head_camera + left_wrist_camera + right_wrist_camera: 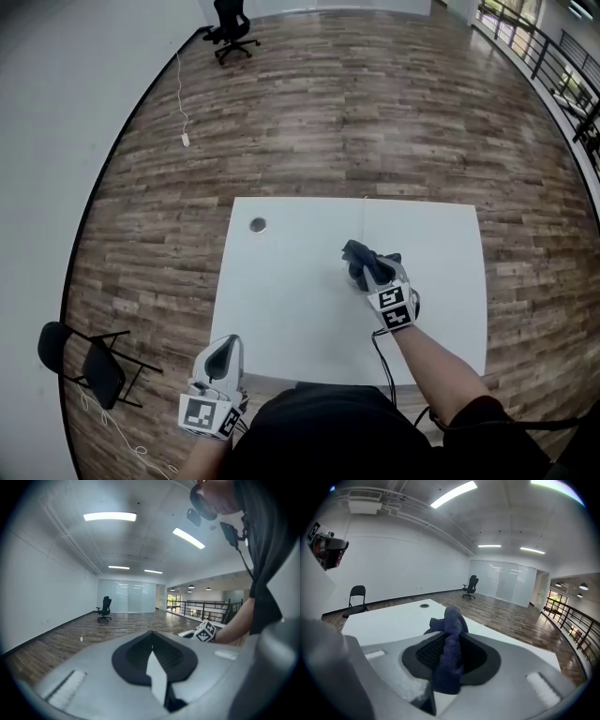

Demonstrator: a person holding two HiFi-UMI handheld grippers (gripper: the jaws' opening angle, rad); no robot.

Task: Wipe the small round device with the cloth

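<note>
Right gripper [375, 274]: I am clamping it on the dark blue cloth [449, 654]. The cloth is bunching between the jaws and poking out above them.
Left gripper [152, 654]: I am holding it off the near-left edge of the white table [309, 319], jaws together, nothing in them.
Device: the small round device [258, 225] is lying near the table's far-left corner, well apart from the cloth.
Step in hand: as I judge it, I am carrying the cloth across to the device.
Doing it well: I am aiming to land the free wad on the device's top, not the jaw tips, pressing lightly.
Risk: the device is looking light, so it may slide. The left gripper could serve as a stop beside it.
</note>
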